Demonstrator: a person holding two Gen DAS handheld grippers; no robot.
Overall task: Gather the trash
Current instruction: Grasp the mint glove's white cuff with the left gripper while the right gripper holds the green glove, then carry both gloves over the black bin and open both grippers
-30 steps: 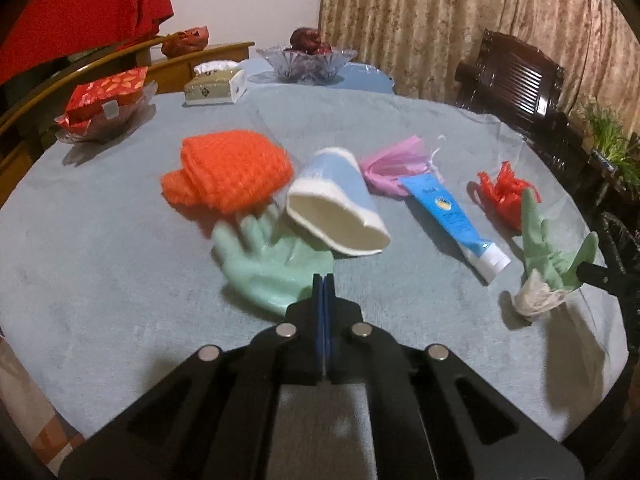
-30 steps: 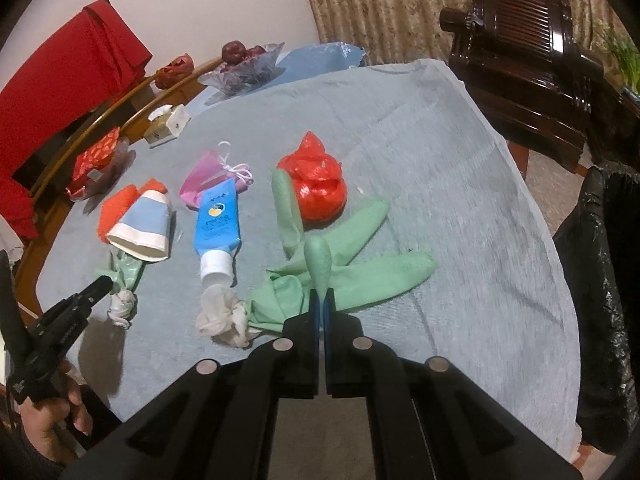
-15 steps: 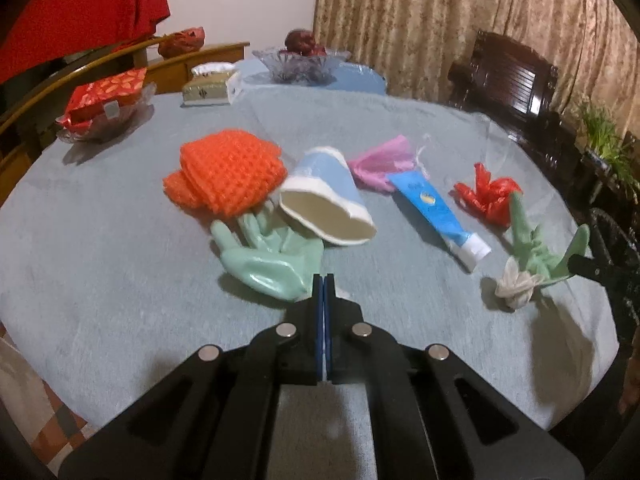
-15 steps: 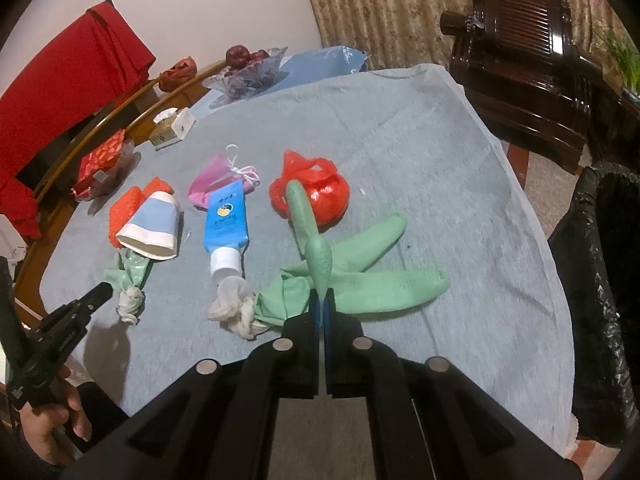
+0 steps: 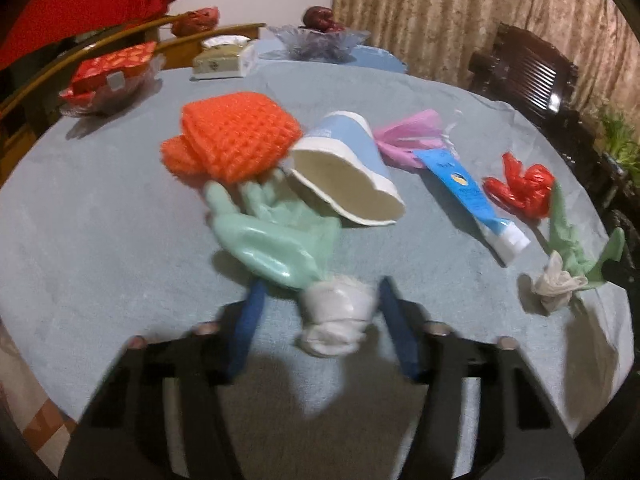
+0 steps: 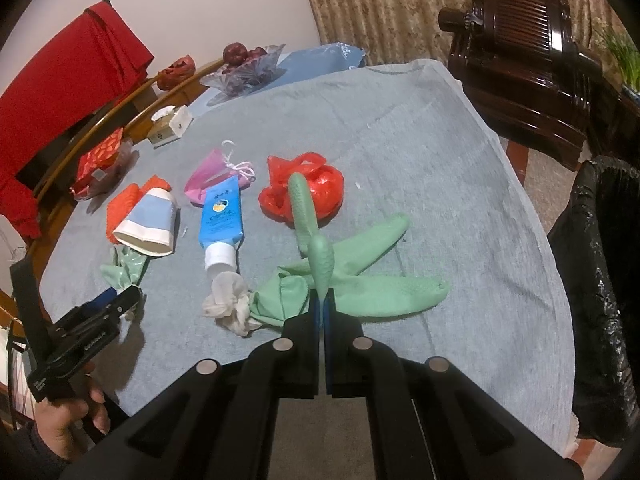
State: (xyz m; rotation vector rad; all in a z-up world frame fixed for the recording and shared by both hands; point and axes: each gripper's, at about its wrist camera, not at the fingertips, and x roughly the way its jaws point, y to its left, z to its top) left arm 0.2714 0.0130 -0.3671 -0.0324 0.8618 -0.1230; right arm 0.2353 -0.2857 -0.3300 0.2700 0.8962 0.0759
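A pale green rubber glove [image 5: 272, 236] lies on the grey tablecloth [image 5: 100, 240], its white rolled cuff [image 5: 336, 312] between the blue fingers [image 5: 252, 320] of my left gripper [image 5: 322, 284]. The jaws are opening and the pads stand clear of the cuff. A second green glove [image 6: 360, 288] lies to the right, one fingertip pinched in my shut right gripper [image 6: 322, 296]. An orange mesh [image 5: 236, 140], a tipped paper cup [image 5: 348, 184], a pink bag [image 5: 408, 140], a blue tube [image 5: 464, 192] and a red plastic bag [image 5: 524, 188] lie beyond.
A bin lined with a black bag [image 6: 600, 280] stands off the table's right edge. A dark wooden chair [image 6: 520, 60] is behind it. A glass fruit bowl [image 5: 320, 36], a tissue box [image 5: 224, 60] and a red packet in a dish [image 5: 108, 76] stand along the far edge.
The left gripper's jaws have parted from shut, and the first glove's white cuff now shows between its fingers. The right gripper has kept its pinch on the second glove and has not moved.
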